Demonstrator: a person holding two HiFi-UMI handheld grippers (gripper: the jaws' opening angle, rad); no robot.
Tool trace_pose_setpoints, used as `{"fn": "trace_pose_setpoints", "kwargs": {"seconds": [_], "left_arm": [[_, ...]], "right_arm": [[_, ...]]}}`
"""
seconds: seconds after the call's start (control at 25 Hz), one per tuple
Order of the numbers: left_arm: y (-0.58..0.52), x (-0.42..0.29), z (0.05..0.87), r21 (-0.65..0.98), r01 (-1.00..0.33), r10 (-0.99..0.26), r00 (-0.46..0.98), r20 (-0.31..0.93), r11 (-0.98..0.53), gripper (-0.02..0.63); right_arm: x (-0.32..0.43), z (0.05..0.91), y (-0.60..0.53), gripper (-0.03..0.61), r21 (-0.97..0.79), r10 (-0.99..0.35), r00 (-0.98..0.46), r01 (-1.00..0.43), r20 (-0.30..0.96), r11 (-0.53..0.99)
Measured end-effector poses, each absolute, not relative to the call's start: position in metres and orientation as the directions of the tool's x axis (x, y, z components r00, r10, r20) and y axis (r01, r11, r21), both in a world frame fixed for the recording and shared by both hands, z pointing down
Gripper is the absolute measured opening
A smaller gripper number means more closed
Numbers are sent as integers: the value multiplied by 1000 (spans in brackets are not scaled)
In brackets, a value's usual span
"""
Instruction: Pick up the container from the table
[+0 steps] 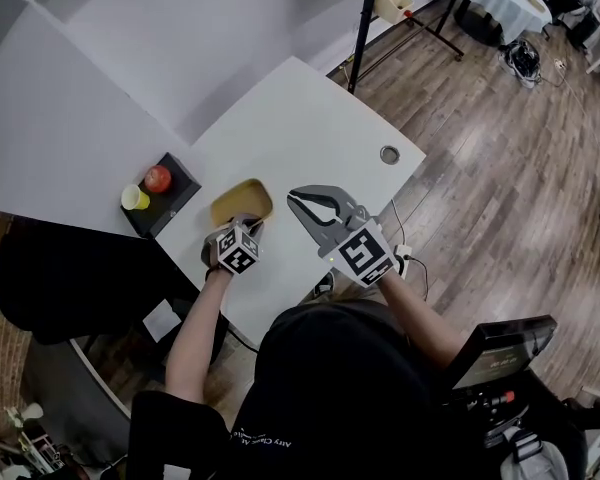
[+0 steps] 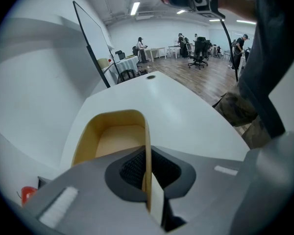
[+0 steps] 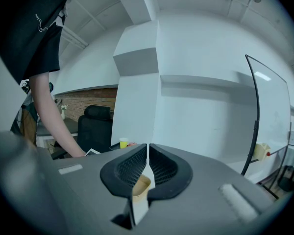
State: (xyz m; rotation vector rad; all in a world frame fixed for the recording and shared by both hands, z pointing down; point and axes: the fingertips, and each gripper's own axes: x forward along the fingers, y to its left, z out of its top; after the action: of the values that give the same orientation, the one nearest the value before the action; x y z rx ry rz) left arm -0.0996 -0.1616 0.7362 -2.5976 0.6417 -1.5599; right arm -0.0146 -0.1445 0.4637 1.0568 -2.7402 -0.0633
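While the person bends over the white table (image 1: 300,118), the tan-yellow container (image 1: 242,204) sits near the table's front-left edge, open side up and with nothing in it. I cannot tell whether its base has left the surface. The left gripper (image 1: 248,226) has hold of it: in the left gripper view the container's (image 2: 112,141) right-hand wall runs upright between the two dark ribbed pads (image 2: 132,170), which are clamped onto that thin wall from both sides.

The right gripper (image 1: 295,200) hangs just beside the container, on its right and above the tabletop, pointing toward it. In the right gripper view its jaws are pressed together at the tips with only a sliver of light between them and nothing caught there. A bit of the container's rim (image 3: 141,184) shows below and beyond them.

Farther left, off the table's corner, a black tray (image 1: 170,203) carries a red apple (image 1: 158,178) and a small yellow cup (image 1: 134,198). A round metal grommet (image 1: 390,154) is set into the table's far right corner. A black pole (image 1: 363,28) rises behind the table, and wood-plank floor (image 1: 500,168) spreads out to the right.
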Motion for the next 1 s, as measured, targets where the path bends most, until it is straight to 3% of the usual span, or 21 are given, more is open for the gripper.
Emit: {"fn": "trace_pose_setpoints", "kwargs": {"seconds": [1.0], "left_arm": [[-175, -96, 687, -236, -441, -448, 473, 758, -866, 11]], "right_arm": [[-21, 462, -141, 31, 96, -658, -735, -652, 166, 752]]}}
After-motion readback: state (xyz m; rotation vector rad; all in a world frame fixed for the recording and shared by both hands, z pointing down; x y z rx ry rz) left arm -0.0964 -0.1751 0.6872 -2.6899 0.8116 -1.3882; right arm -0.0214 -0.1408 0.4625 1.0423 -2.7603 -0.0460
